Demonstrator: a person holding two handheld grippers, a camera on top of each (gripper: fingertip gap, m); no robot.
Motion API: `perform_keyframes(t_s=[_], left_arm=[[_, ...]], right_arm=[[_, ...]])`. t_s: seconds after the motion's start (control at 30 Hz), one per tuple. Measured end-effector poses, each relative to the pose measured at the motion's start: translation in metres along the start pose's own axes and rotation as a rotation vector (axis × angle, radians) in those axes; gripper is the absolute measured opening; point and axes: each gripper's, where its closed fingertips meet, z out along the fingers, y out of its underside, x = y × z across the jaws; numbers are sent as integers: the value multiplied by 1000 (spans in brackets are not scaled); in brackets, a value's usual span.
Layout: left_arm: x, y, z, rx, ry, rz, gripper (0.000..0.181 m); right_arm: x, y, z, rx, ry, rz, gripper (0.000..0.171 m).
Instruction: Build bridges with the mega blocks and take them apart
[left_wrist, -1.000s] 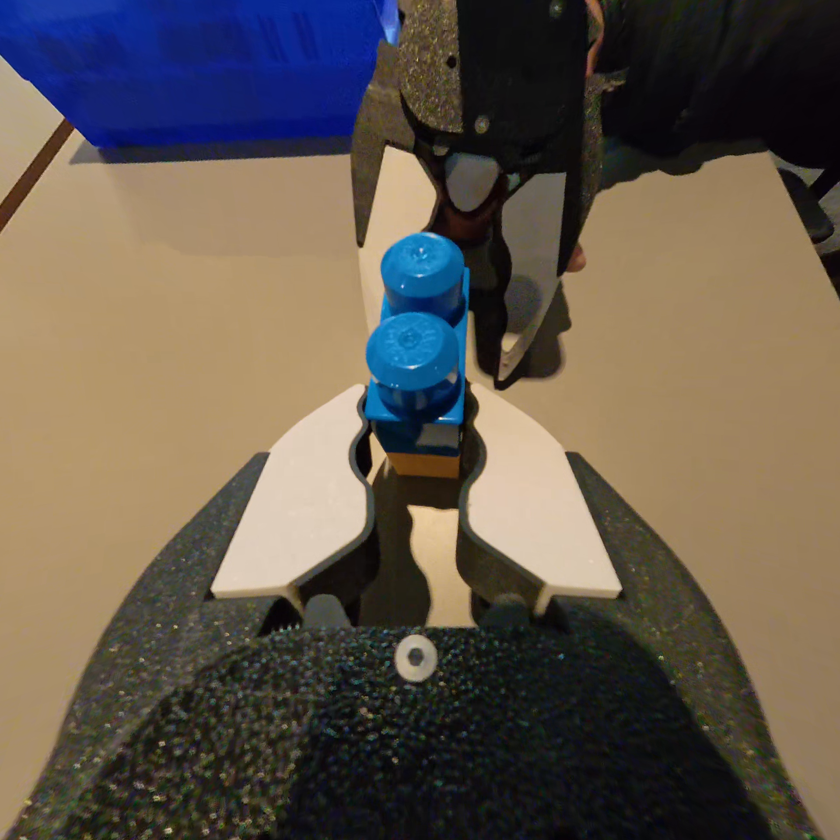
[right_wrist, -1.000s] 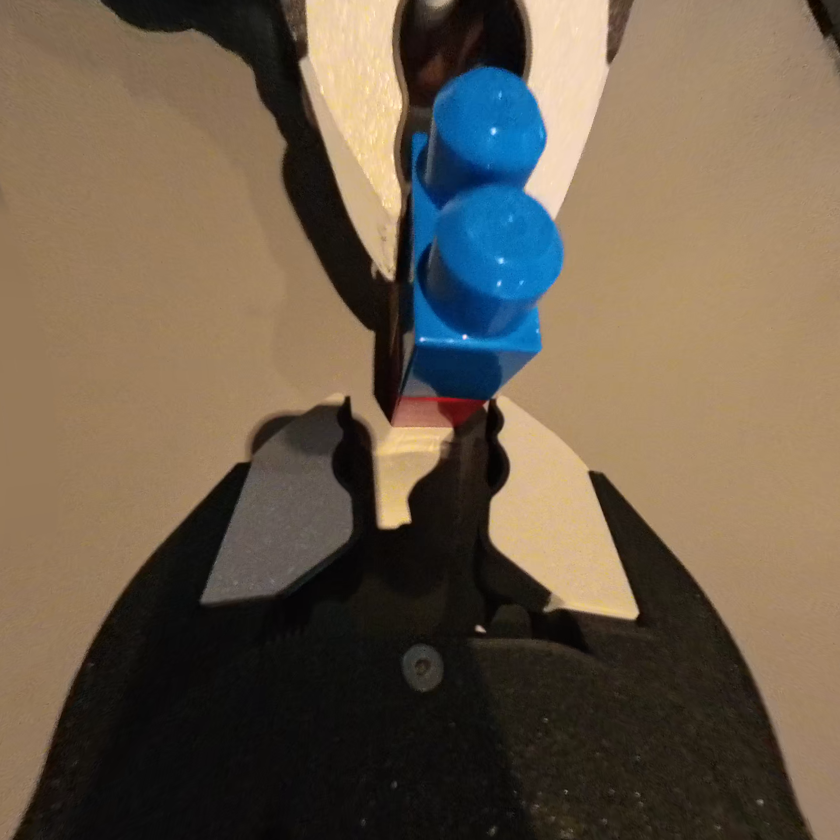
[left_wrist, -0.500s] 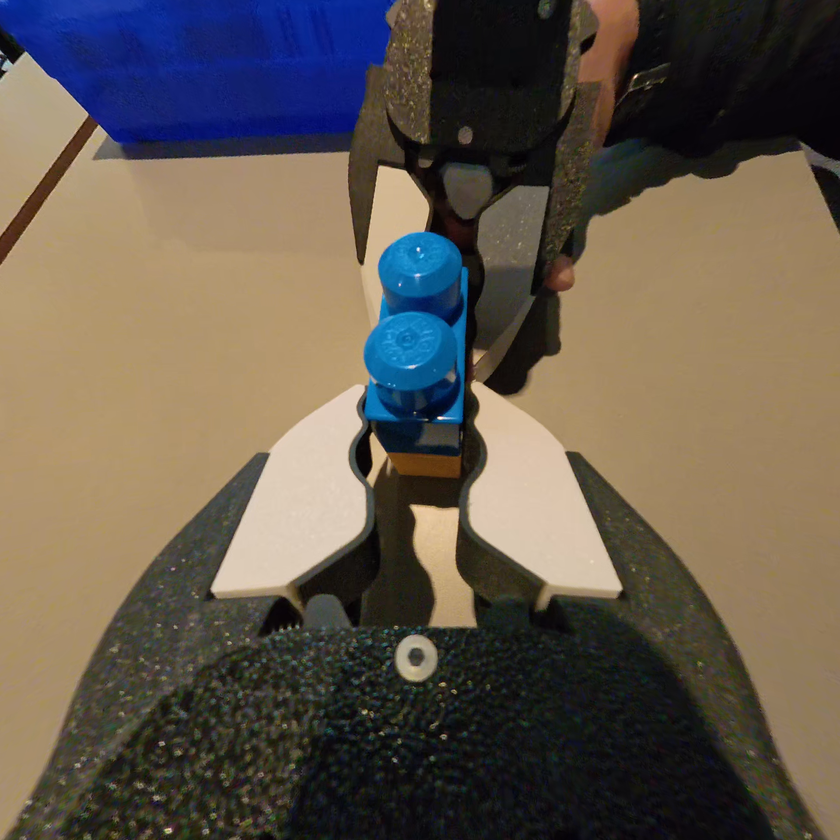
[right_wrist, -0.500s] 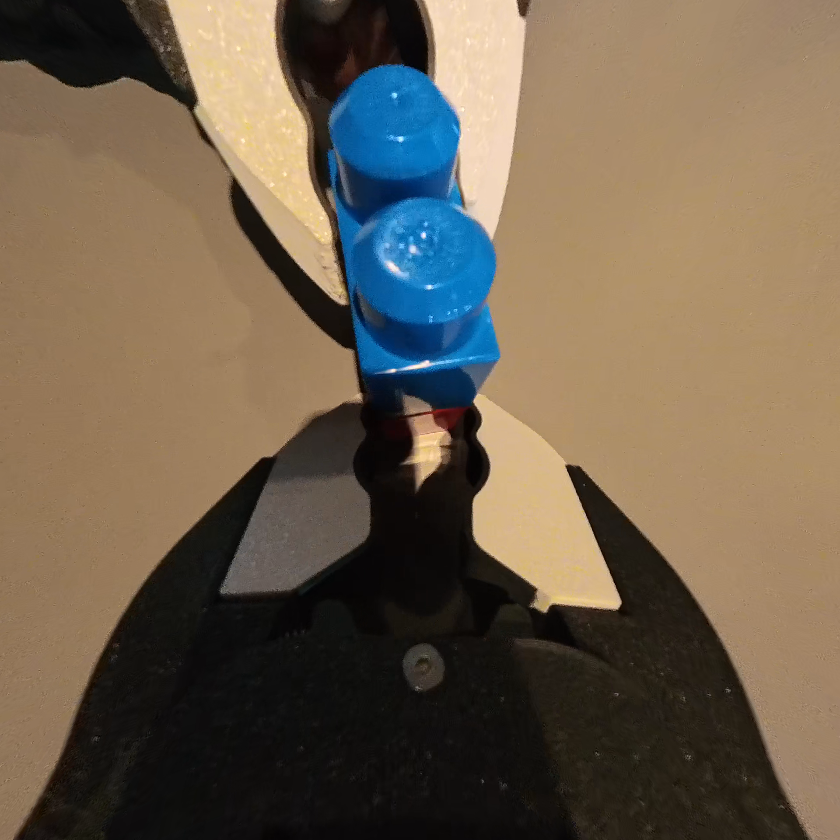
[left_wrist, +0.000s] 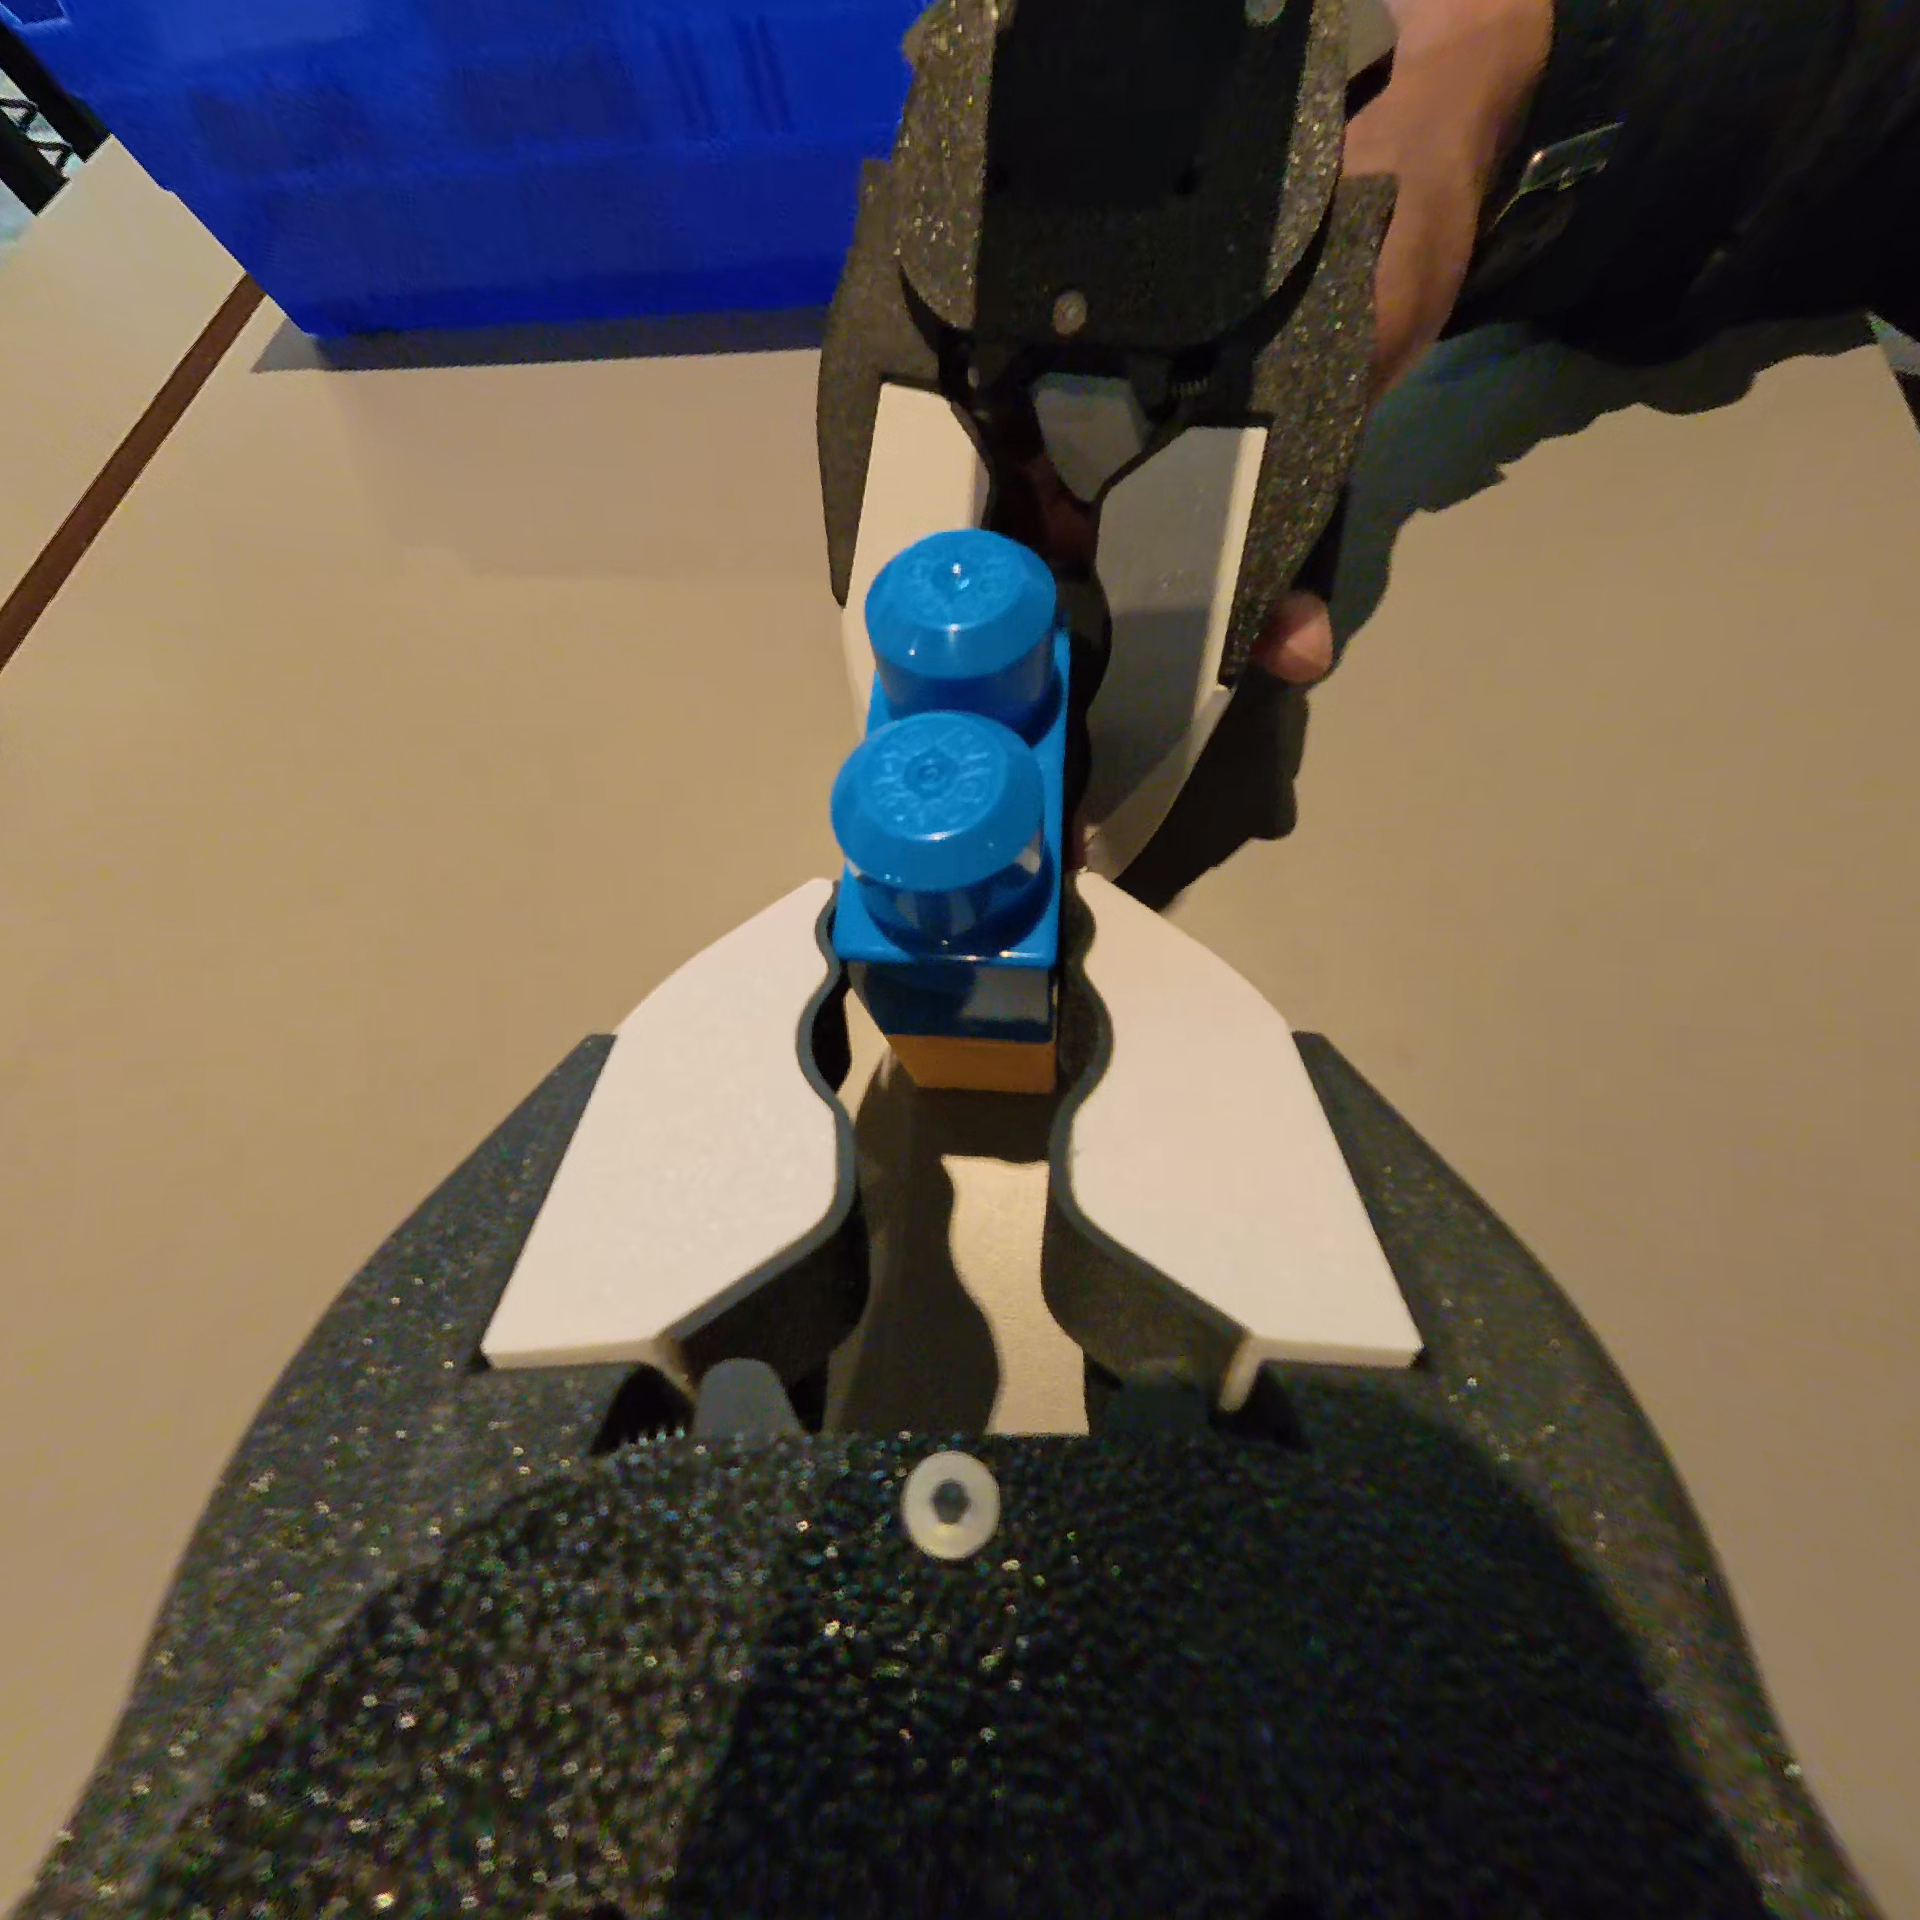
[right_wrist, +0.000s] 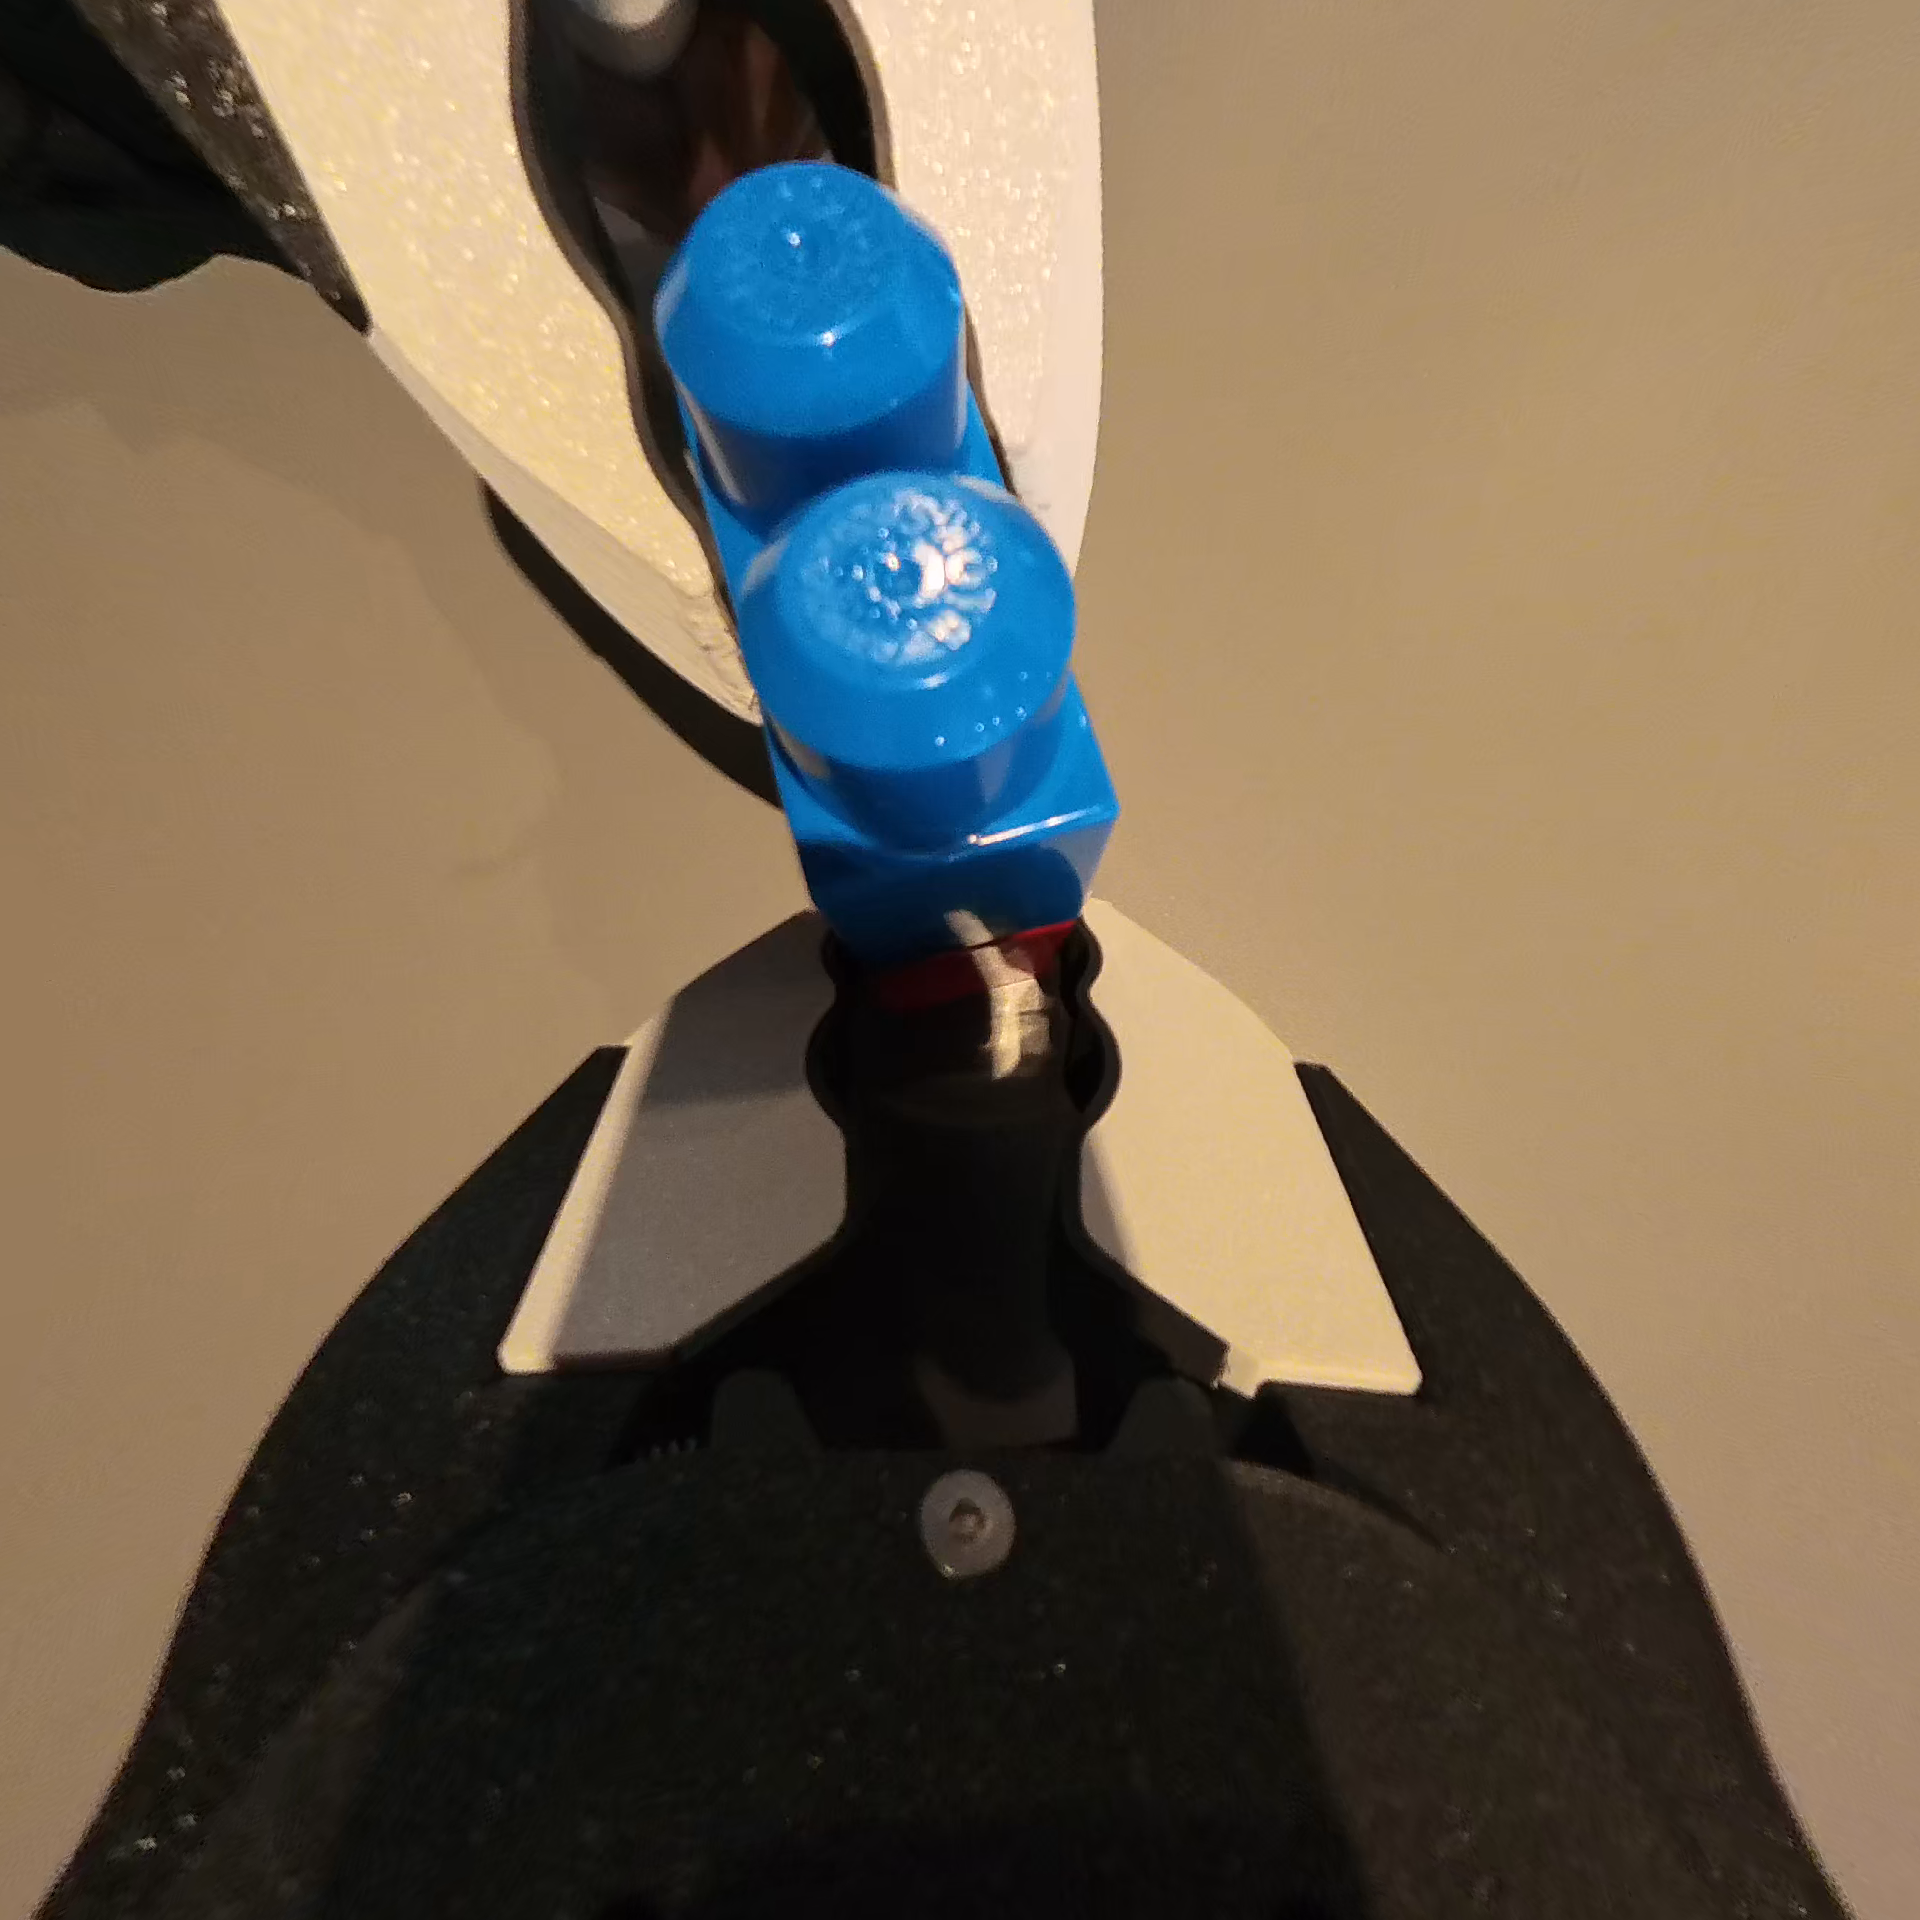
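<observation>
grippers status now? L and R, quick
Left gripper: shut on the blue block, at its near end above the orange block.
Right gripper: closed in at the blue block's other end by the red block; grip cannot be told.

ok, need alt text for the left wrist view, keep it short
The left gripper has its jaws closed on a blue two-stud block stacked on an orange block. The right gripper, held by a hand, meets the stack from the far side. A blue bin stands at the back of the tan table.
</observation>
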Motion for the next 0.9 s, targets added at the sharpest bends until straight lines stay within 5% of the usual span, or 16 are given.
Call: perform_keyframes(t_s=[0.03,0.3,0.6,0.9], left_arm=[[0,0,0,1,1,-2,37],[0,0,0,11,22,-32,36],[0,0,1,5,27,-36,36],[1,0,1,9,40,-48,36]], right_arm=[[0,0,0,0,1,3,38],[0,0,0,18,-14,-17,39],[-13,-9,-19,129,-92,-167,68],[-4,-45,-32,358,-18,-142,49]])
